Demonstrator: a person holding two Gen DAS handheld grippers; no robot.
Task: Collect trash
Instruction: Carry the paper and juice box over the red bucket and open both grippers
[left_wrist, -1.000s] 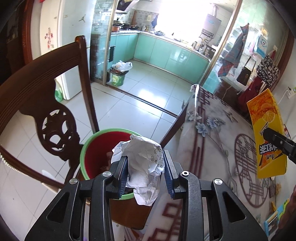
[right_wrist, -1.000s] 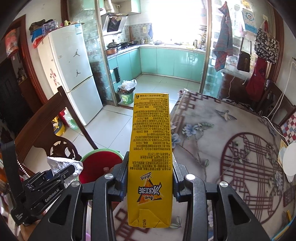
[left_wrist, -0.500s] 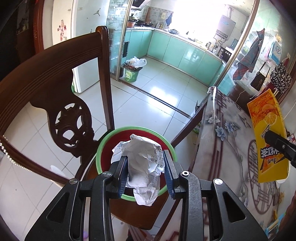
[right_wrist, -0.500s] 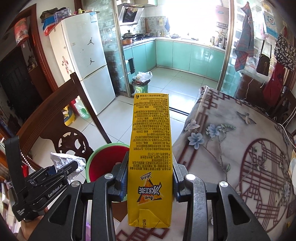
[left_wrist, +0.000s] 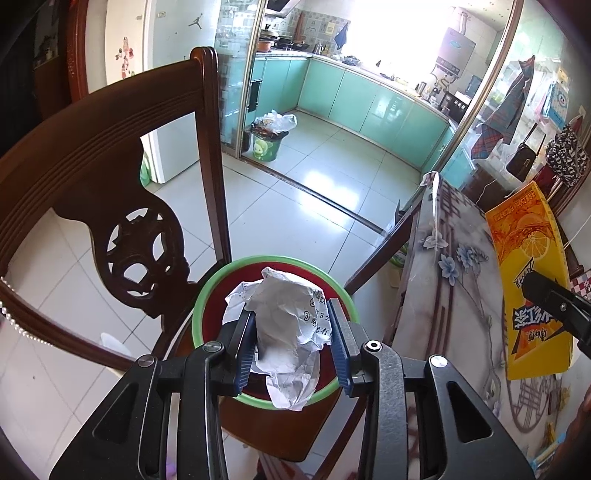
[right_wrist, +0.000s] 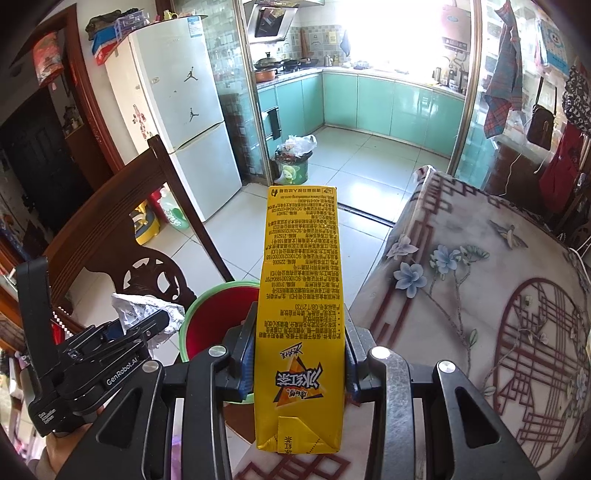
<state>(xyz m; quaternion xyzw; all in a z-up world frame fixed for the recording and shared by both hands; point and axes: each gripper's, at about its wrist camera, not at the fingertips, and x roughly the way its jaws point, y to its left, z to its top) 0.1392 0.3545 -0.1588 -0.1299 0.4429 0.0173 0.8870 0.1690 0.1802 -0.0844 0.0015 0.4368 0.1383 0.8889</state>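
Both grippers have advanced toward the red bin with the green rim (left_wrist: 207, 295) since the earlier frames, so the crumpled paper (left_wrist: 284, 325) now sits squarely over the bin's mouth where before it hung at its near edge. Left gripper (left_wrist: 291, 343): jaws partly closed, pads pressing the paper on both sides, with a loose tail of it hanging below them. Right gripper (right_wrist: 299, 354): jaws partly closed on a yellow drink carton (right_wrist: 301, 280), held lengthwise with its printed panel facing the camera, its far end over the bin's right rim in the right wrist view. Bin: standing on the seat of a dark carved wooden chair (left_wrist: 110, 192), beside the desk (right_wrist: 480, 280) with its floral patterned cover. Background: white tiled floor (left_wrist: 288, 206), a fridge (right_wrist: 177, 110) and a kitchen with turquoise cabinets (right_wrist: 388, 99).
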